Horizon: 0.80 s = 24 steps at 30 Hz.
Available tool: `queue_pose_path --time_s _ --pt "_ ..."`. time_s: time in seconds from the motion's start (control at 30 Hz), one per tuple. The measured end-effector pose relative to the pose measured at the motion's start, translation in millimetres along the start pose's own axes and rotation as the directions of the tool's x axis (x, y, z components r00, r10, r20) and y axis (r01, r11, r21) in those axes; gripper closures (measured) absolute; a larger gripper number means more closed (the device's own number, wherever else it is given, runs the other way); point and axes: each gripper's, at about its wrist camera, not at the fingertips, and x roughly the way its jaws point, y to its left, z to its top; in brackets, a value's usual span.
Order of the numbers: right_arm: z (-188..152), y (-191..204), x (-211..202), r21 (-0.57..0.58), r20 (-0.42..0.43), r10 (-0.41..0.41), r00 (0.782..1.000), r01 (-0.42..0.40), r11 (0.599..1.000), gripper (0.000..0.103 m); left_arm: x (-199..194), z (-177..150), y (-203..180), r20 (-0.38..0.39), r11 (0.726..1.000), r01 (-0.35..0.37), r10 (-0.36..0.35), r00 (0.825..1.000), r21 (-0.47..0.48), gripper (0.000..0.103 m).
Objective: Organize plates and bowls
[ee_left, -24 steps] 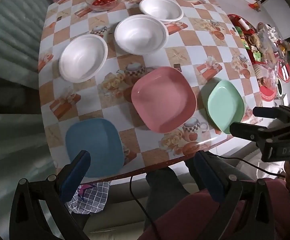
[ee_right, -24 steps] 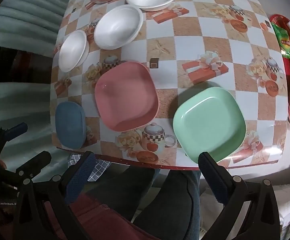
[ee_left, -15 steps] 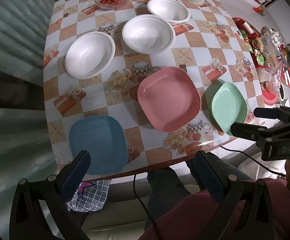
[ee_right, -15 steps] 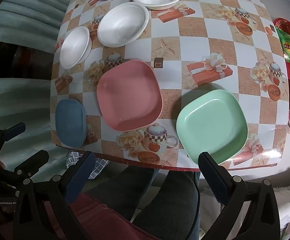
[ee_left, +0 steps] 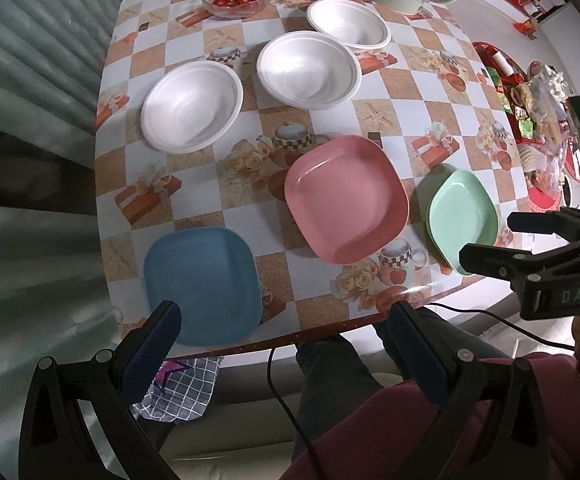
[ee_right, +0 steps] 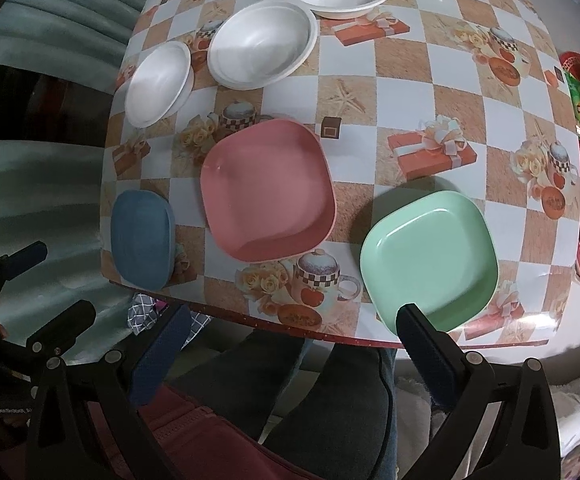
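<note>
Plates and bowls are all lying apart on the counter (ee_left: 193, 208), nothing stacked, so the step in hand is judged to be the opening approach. Three white bowls (ee_left: 308, 70) are strung from nine toward twelve o'clock in the left wrist view; the blue plate (ee_left: 201, 284) is seen at six, at the near edge, the pink plate (ee_left: 346, 204) at centre and the green plate (ee_right: 428, 258) at three, also close to the edge. Both tools are held spread wide with nothing between the jaws: the left tool (ee_left: 281, 320) is poised above the blue plate's near rim, the right tool (ee_right: 290, 320) above the counter edge, one finger over the green plate's near corner. Next, a plate rim would probably have to be pinched; flat plates give little to grip, so a low, angled entry at the overhanging edge is called for.
</note>
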Motion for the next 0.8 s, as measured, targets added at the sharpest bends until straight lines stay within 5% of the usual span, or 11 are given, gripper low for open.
queue_pose_path --time_s 0.17,0.8 --pt "2.8 1.6 -1.1 -0.015 0.0 -0.008 1.0 0.008 1.0 0.0 3.0 -0.6 -0.7 -0.055 1.0 0.027 -0.027 0.998 -0.012 0.0" --pt "9.2 0.8 12.9 -0.057 -0.075 -0.014 0.997 0.01 0.998 0.0 19.1 -6.4 3.9 -0.071 0.996 0.048 -0.053 0.996 -0.077 0.0"
